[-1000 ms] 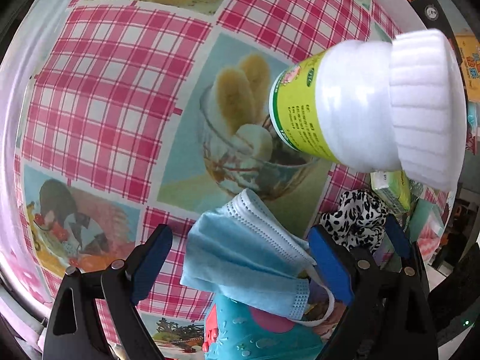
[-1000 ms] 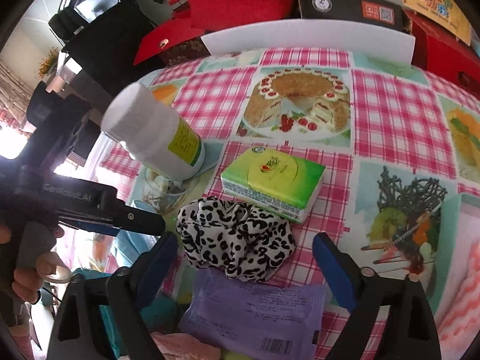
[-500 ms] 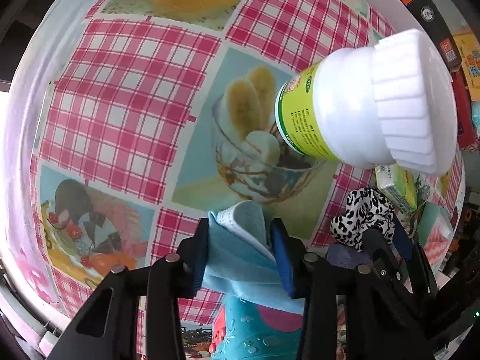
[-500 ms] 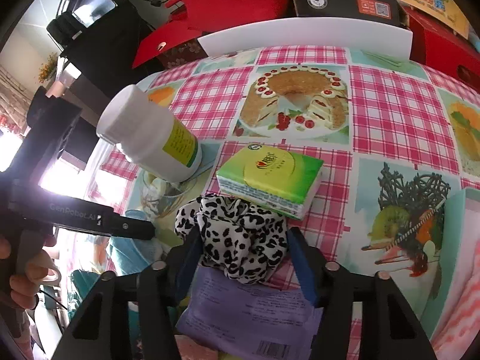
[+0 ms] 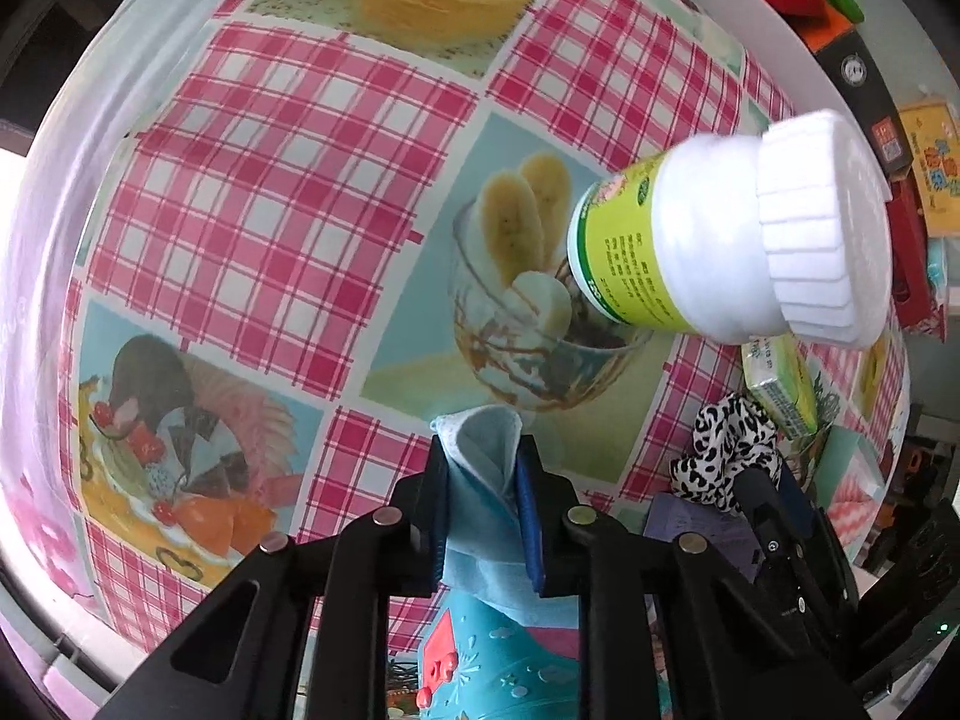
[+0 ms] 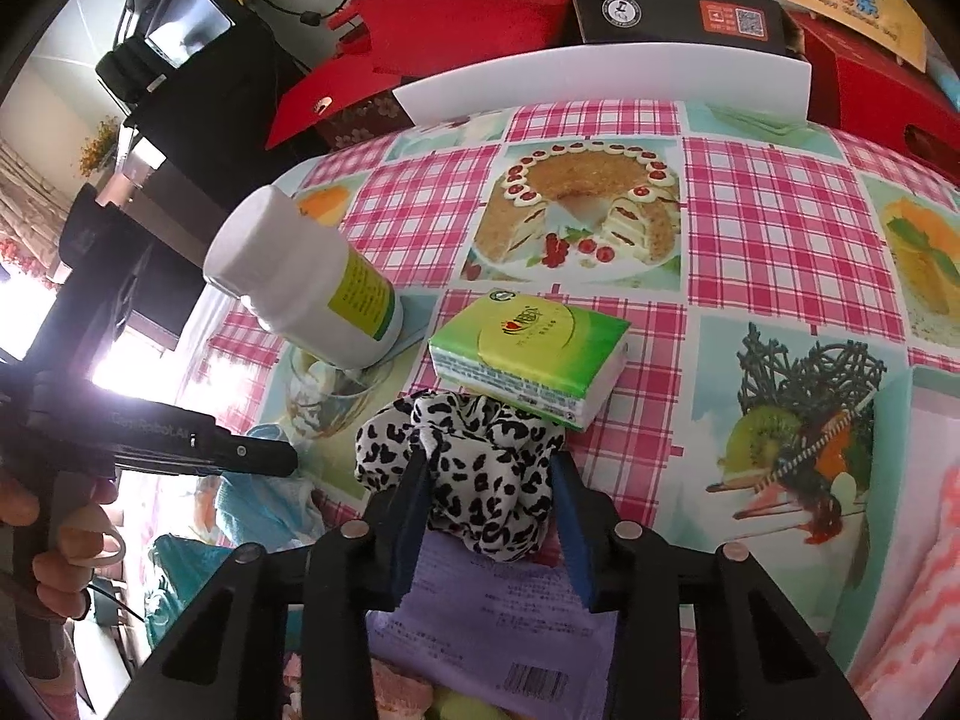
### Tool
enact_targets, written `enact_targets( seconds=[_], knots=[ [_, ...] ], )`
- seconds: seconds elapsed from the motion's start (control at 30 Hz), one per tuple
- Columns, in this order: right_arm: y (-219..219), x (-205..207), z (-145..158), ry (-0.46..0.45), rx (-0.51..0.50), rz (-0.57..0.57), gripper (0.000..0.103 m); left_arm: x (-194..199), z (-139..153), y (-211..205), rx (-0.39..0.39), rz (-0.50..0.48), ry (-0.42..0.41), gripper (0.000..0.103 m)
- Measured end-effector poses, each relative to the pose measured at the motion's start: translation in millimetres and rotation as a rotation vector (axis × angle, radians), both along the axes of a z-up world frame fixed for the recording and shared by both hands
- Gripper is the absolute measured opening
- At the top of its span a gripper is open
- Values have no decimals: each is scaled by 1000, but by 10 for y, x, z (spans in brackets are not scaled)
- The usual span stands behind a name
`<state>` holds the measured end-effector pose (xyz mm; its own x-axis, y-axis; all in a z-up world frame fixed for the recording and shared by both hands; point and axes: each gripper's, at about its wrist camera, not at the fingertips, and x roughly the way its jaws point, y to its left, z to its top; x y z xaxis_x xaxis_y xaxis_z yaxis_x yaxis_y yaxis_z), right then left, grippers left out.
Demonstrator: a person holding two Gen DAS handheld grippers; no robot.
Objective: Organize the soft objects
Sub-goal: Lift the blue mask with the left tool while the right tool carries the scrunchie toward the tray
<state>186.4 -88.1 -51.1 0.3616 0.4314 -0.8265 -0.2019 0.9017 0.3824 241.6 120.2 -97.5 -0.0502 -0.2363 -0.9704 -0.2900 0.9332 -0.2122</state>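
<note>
My left gripper (image 5: pixel 480 468) is shut on a light blue face mask (image 5: pixel 480 450), bunched between its blue pads just above the tablecloth. My right gripper (image 6: pixel 489 474) is shut on a black-and-white leopard-print scrunchie (image 6: pixel 480 468), which also shows in the left wrist view (image 5: pixel 726 450). The left gripper (image 6: pixel 264 456) and the mask (image 6: pixel 264 498) show at the left of the right wrist view, with the hand that holds it.
A white bottle with a green label (image 5: pixel 720 246) (image 6: pixel 312 282) stands on the checked tablecloth (image 5: pixel 270 180). A green tissue pack (image 6: pixel 528 348) lies just beyond the scrunchie. A purple packet (image 6: pixel 498 618) and a teal bin (image 5: pixel 510 672) are below the grippers. Red boxes (image 6: pixel 468 6) line the far edge.
Both grippers have closed: the left one onto the blue mask, the right one onto the leopard scrunchie. Both were open a second ago.
</note>
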Motion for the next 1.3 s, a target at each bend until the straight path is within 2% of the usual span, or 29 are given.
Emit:
enact_targets(
  seconds=[0.27,0.4,0.5,0.63,0.77,1.03,1.2,1.3],
  knots=[
    [-33,-26,68,-8,16,-10,36,-62,266,358,-38,73,-57,19],
    [-68,-55,145,-13,33,-13,36,-54,632,464,-60,105,-89,19],
    [-89,-79,204,-18,28,-18,36,-118,802,583,-82,132,-124,19],
    [-158,-146,327,-45,42,-32,36,-280,1069,746,-98,180,-203,19],
    [-262,-248,496,-86,54,-52,36,-474,1424,774,-93,182,-303,19],
    [-618,-466,860,-166,30,-142,36,-822,2083,357,-38,100,-513,19],
    [-974,-647,1062,-214,8,-230,36,-885,2108,-118,-80,45,-580,19],
    [-1246,-767,1171,-240,-7,-297,36,-960,2211,-378,-65,0,-626,19]
  ],
)
